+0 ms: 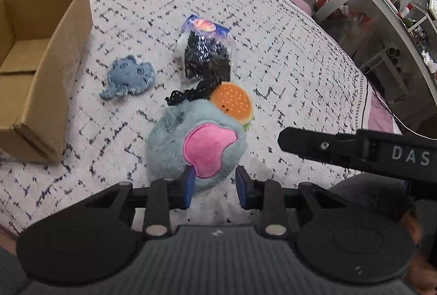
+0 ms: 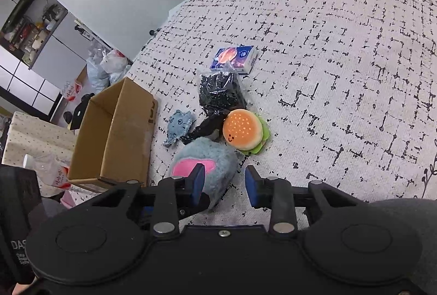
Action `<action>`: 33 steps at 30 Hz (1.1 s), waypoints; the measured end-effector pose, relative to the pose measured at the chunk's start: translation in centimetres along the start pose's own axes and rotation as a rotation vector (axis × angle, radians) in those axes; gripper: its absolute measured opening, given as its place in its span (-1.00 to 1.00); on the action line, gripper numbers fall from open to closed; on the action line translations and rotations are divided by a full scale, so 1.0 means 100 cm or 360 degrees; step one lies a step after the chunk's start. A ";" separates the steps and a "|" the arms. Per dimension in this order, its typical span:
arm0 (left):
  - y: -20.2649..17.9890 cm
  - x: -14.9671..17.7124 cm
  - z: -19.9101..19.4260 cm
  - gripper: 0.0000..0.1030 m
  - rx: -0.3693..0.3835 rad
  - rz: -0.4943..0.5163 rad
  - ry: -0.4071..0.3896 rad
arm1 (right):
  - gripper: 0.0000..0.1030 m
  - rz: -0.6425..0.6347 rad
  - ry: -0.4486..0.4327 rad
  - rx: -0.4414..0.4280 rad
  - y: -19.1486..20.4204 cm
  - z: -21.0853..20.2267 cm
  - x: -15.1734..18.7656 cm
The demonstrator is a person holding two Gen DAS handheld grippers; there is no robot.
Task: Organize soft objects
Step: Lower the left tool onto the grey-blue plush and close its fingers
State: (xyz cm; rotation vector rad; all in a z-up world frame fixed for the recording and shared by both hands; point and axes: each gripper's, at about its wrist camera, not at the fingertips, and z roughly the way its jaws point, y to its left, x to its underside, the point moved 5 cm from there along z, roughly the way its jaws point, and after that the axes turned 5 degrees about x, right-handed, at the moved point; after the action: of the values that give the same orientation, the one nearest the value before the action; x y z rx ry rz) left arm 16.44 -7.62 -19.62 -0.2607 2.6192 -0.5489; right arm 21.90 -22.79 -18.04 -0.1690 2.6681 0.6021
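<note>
Open brown cardboard box (image 1: pixel 49 54) at left on the bed's white black-patterned cover (image 1: pixel 286 54). Just beside it, frayed blue denim patch (image 1: pixel 127 80). Centre: clear bag of black lace (image 1: pixel 207 60), fluffy blue-grey plush with pink patch (image 1: pixel 196 142), orange burger plush (image 1: pixel 232 103) touching it. Left tool (image 1: pixel 215 187) spread, straddling the plush's near edge. Right tool (image 2: pixel 224 187) spread, above the cover.

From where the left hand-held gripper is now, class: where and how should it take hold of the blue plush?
Grip the blue plush across its near rounded end, coming from the near side. The left hand-held gripper is open, its fingers either side of that end. The fur is soft and should squash between them. The burger leans on the far side, so keep off that.
</note>
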 end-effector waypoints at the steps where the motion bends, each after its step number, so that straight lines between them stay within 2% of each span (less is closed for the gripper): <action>1: 0.000 -0.001 0.001 -0.40 -0.0007 0.0010 0.0000 | -0.35 0.0004 0.0009 -0.0008 0.000 0.003 -0.001; 9: 0.003 -0.009 0.000 -0.32 -0.0116 0.0077 -0.0041 | -0.35 0.0054 0.0051 -0.0034 0.004 0.020 -0.004; 11: 0.004 -0.010 0.001 -0.26 -0.0165 0.0100 -0.0049 | -0.35 0.0078 0.0053 -0.0038 0.002 0.022 -0.005; 13: 0.006 -0.011 0.002 -0.07 -0.0204 0.0124 -0.0069 | -0.35 0.0103 0.0061 -0.0042 0.000 0.023 -0.004; 19: 0.016 -0.016 0.003 -0.01 -0.0322 0.0131 -0.0124 | -0.35 0.0131 0.0077 -0.0052 0.001 0.031 -0.005; 24: 0.028 -0.020 -0.002 -0.11 -0.0316 0.0072 -0.0193 | -0.34 0.0137 0.0104 -0.0078 0.008 0.041 -0.005; 27: 0.032 -0.022 -0.004 -0.22 -0.0302 0.0049 -0.0221 | -0.32 0.0143 0.0112 -0.0114 0.012 0.046 -0.005; 30: 0.037 -0.023 -0.005 -0.43 -0.0296 0.0026 -0.0240 | -0.24 0.0157 0.0108 -0.0154 0.017 0.052 -0.007; 33: 0.044 -0.025 -0.006 -0.47 -0.0270 -0.0013 -0.0264 | -0.22 0.0178 0.0104 -0.0171 0.022 0.058 -0.009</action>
State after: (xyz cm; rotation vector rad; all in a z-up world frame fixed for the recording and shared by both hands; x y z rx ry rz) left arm 17.99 -2.78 -19.97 -0.3549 2.5057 -0.2941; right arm 24.36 -18.27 -21.67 -0.0706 2.7233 0.7886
